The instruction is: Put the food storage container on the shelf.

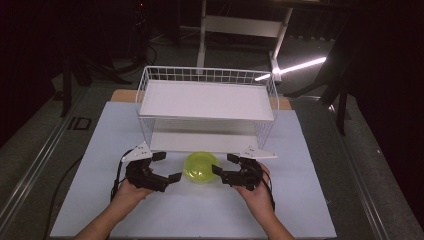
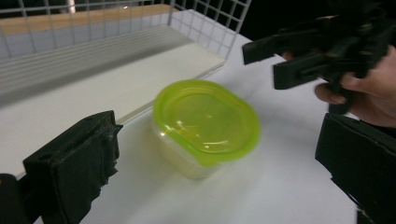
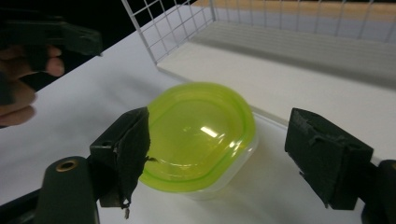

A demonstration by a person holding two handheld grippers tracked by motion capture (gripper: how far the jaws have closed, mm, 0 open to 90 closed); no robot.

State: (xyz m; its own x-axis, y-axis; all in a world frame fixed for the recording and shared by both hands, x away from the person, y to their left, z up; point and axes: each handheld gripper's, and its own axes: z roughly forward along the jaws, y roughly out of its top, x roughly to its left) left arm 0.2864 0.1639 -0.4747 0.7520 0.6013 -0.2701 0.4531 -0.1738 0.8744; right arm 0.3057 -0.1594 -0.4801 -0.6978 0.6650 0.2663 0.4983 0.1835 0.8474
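Note:
A clear tub with a yellow-green lid (image 1: 201, 167) stands on the white table, just in front of the wire rack's lower shelf. My left gripper (image 1: 170, 166) is open at the tub's left, a short gap away. In the left gripper view the tub (image 2: 205, 121) sits ahead between my wide jaws, untouched. My right gripper (image 1: 223, 164) is open at the tub's right. In the right gripper view the tub (image 3: 201, 130) lies between the jaws, one pad (image 3: 128, 149) close by the lid's rim and the other well apart from it.
A white wire rack (image 1: 207, 100) with two flat shelves stands behind the tub, its lower shelf (image 1: 200, 142) open toward me. The white tabletop (image 1: 300, 200) spreads to both sides. Dark floor and a stand's legs lie beyond the table.

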